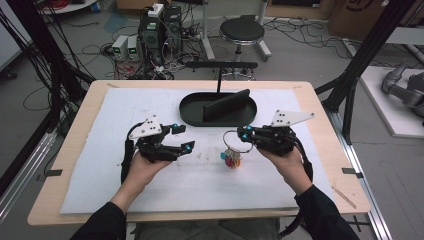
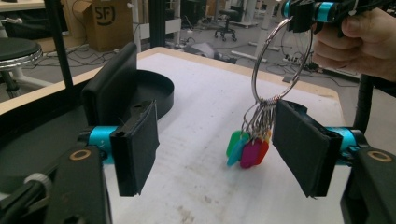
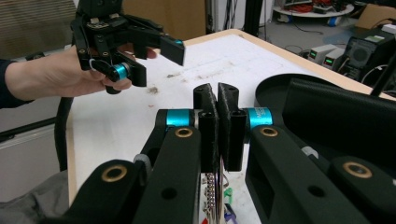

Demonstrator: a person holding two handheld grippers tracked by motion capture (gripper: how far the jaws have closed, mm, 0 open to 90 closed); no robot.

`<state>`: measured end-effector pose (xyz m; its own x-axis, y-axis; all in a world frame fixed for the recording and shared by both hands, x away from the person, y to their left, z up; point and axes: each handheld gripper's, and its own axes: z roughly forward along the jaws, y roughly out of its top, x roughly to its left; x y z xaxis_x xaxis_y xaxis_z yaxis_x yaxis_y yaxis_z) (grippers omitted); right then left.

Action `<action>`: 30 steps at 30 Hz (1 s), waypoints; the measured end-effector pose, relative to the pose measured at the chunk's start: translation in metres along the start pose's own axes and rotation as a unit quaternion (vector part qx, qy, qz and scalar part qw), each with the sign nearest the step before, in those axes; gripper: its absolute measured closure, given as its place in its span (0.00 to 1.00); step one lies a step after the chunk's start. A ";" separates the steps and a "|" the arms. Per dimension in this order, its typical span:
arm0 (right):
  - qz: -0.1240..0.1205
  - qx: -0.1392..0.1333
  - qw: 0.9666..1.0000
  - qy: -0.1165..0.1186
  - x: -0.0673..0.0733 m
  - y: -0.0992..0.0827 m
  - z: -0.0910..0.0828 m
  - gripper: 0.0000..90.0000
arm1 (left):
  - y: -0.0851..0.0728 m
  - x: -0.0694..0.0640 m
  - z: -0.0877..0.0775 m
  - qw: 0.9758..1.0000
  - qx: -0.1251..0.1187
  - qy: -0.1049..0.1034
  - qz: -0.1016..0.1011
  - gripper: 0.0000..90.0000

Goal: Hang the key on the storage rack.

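The key ring (image 1: 233, 140) hangs from the right gripper (image 1: 245, 134), whose fingers are pressed together on the top of the wire loop. In the left gripper view the loop (image 2: 280, 60) drops from those fingers to a coil at its foot, where a bunch of bright tags (image 2: 247, 150), green, blue, pink and red, dangles just above the white mat (image 1: 150, 190). From the high view the tags look to sit at or barely over the mat; whether they touch it is hard to say.

The left gripper (image 1: 182, 137) has its fingers (image 2: 135, 147) wide apart and holds nothing. Seen along them, the ring and tags hang beyond the tips, nearer the right-hand finger than the other, and nothing is yet between the pads.

The work in hand looks like a second grip on the bunch while the right hand holds it up. To do it well, the right hand should hold the ring steady so that the tags stop swinging, and the left should come in level, centred on the coil or the tags rather than the thin wire, closing only once they are fully between the pads.

Behind, near the far edge of the counter (image 1: 70, 150), sits a black oval tray (image 1: 195, 112) with an upright black slab (image 1: 227, 105) in it, well apart from both hands
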<state>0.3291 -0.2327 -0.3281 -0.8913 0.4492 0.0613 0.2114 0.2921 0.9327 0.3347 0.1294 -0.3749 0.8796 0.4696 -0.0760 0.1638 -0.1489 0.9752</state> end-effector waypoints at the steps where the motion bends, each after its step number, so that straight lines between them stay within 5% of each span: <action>1: 0.000 0.000 1.000 0.003 0.001 0.001 0.001 0.98 | 0.002 -0.001 0.003 1.000 0.000 -0.004 0.001 0.31; 8: -0.004 0.001 1.000 0.016 0.004 0.004 0.003 0.98 | 0.008 -0.009 0.027 0.999 0.012 -0.042 0.007 0.34; 11: -0.005 0.000 1.000 0.024 0.007 0.006 0.004 0.98 | 0.009 -0.013 0.035 0.997 0.012 -0.073 0.015 0.38; 22: -0.010 0.003 0.999 0.050 0.009 0.006 0.007 0.98 | 0.012 -0.017 0.063 0.992 0.015 -0.123 0.023 0.54; 30: -0.009 0.004 0.998 0.056 0.008 0.005 0.007 0.98 | 0.013 -0.018 0.063 0.990 0.018 -0.130 0.050 0.83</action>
<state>0.3261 -0.2222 -0.3253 -0.9343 0.3460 0.0852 0.1985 0.3068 0.9308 0.3488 0.0640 -0.3738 0.9766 0.2122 -0.0338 0.0807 -0.2162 0.9730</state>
